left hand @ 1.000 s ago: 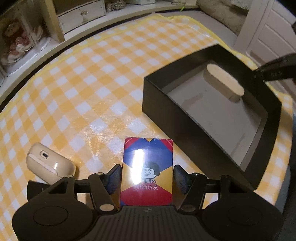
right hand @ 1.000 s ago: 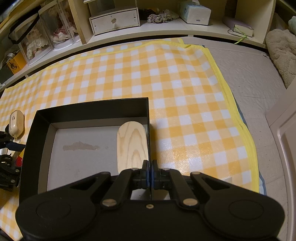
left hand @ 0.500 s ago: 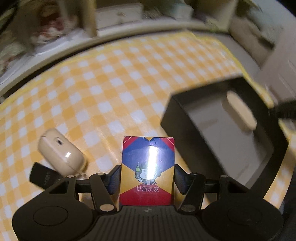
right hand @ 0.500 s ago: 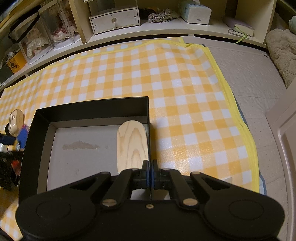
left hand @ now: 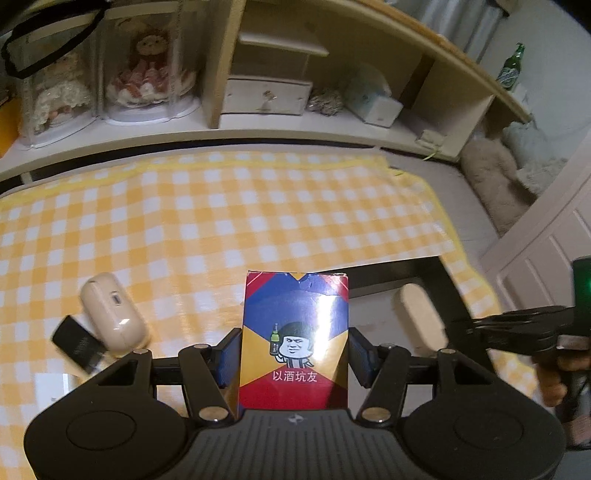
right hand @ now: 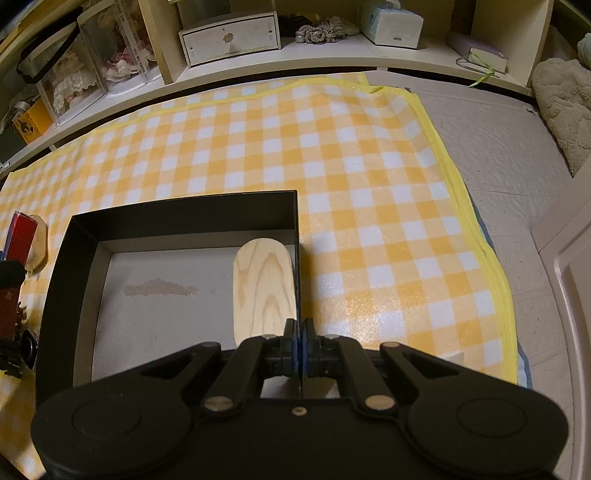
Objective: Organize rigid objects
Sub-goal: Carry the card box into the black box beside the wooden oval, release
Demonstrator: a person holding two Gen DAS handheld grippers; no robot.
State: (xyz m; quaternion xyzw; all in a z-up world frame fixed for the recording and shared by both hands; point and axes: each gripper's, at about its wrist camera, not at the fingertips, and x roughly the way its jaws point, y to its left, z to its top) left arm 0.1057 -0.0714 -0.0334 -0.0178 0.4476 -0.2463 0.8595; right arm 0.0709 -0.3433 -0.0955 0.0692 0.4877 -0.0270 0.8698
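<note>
1. Cards are sitting in a glossy card box point(left hand: 293, 339) that the left tongs point(left hand: 294, 356) are clamping by its two long sides. The box is showing blue, red and yellow panels, a cartoon head with a green bottle, white Chinese characters and a bright glare patch.
2. Raised clear of the yellow checked cloth point(left hand: 221, 221), the box is standing upright between the blue pads, its lower end lying against the tool's body.
3. Lying on the cloth to the left are a beige rounded case point(left hand: 112, 317) and, touching its near edge, a small black flat item point(left hand: 75, 345), blurred.
4. Sitting to the right is an open black tray point(right hand: 177, 214) with a grey floor, holding a pale wooden oval block point(right hand: 264, 286) that is lying against its right wall.
5. Right tongs point(right hand: 298, 349) are pressing together on that tray's thin right wall, near its front end, just beside the block.
6. In the left wrist view the card box is covering much of the tray, and the right tool is reaching in at the right edge with part of a hand point(left hand: 554, 376) behind it.
7. Shelves behind the cloth are holding dolls in clear cases point(left hand: 144, 70), a white drawer unit point(right hand: 231, 37) and a tissue box point(right hand: 391, 22).
8. In the right wrist view the left tool and card box are showing only as a dark, cut-off sliver at the left edge.
</note>
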